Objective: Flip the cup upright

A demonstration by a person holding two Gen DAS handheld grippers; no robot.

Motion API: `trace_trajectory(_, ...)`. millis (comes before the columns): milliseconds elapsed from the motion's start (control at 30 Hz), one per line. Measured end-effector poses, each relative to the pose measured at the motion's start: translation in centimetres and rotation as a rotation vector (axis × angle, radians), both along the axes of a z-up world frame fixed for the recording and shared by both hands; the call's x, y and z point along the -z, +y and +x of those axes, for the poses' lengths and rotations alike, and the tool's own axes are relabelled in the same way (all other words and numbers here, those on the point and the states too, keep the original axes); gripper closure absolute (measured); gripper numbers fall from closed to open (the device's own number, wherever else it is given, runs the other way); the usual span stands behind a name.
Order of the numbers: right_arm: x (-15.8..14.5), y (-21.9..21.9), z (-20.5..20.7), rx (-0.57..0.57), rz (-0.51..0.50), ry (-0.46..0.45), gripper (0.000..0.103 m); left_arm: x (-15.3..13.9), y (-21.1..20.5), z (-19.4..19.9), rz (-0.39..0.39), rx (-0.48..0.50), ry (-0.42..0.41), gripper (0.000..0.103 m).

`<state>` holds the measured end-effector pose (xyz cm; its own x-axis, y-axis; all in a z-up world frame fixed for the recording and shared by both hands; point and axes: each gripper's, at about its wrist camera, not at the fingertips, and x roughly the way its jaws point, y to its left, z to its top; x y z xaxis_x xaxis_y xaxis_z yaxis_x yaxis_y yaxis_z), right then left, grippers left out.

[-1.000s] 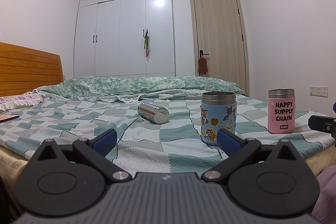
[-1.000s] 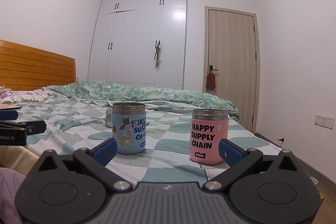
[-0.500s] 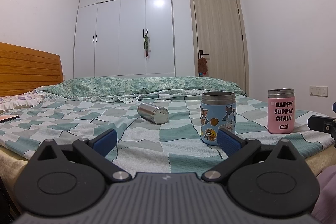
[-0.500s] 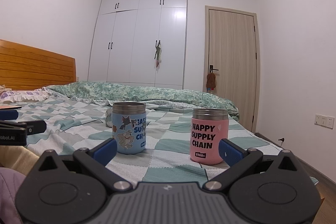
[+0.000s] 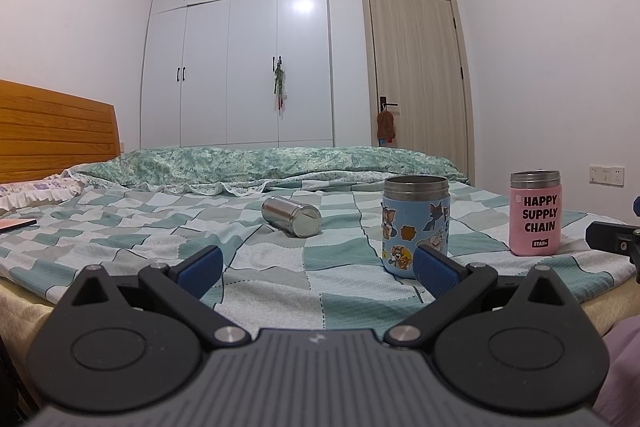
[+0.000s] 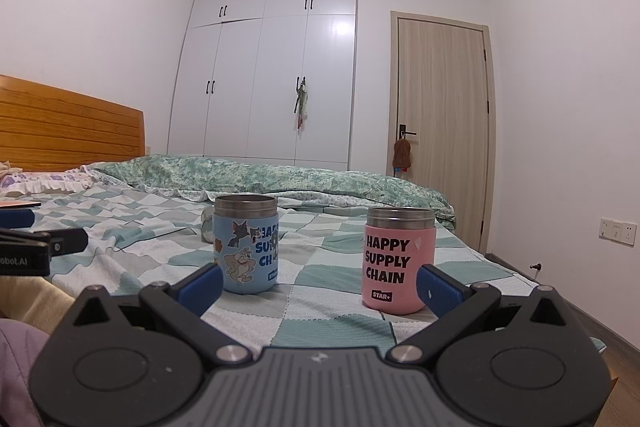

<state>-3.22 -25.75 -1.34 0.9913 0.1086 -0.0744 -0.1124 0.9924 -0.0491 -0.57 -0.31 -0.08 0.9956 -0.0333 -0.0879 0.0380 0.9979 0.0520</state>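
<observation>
A bare steel cup (image 5: pixel 291 216) lies on its side on the checked bedspread (image 5: pixel 280 259), its flat base turned toward me. In the right wrist view only a sliver of it (image 6: pixel 207 223) shows behind the blue cup. A blue cartoon cup (image 5: pixel 415 225) (image 6: pixel 245 243) and a pink "HAPPY SUPPLY CHAIN" cup (image 5: pixel 535 213) (image 6: pixel 399 260) stand upright. My left gripper (image 5: pixel 318 269) is open and empty, short of the steel cup. My right gripper (image 6: pixel 319 282) is open and empty, in front of the two upright cups.
A rumpled green quilt (image 5: pixel 260 165) lies across the far side of the bed. A wooden headboard (image 5: pixel 56 131) is at left, with a pillow (image 5: pixel 36 189) below it. White wardrobe (image 5: pixel 240 59) and door (image 5: pixel 416 83) stand behind. The right gripper's body (image 5: pixel 612 237) shows at the left view's right edge.
</observation>
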Motion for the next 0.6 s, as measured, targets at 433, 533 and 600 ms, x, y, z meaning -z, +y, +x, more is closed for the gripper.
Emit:
trace_trajectory(433,0.01,0.02,-0.02,0.000,-0.001,0.000,0.000,-0.19,-0.20,-0.16,0.001,0.003,-0.016,0.000)
trace_trajectory(533,0.01,0.02,-0.03,0.000,-0.001,0.000,0.000,-0.24,-0.43,-0.14,0.006,0.004,-0.017,0.000)
trace_trajectory(600,0.01,0.03,-0.03,0.000,-0.001,0.000,0.000,-0.22,-0.42,-0.16,0.002,0.006,-0.019,0.000)
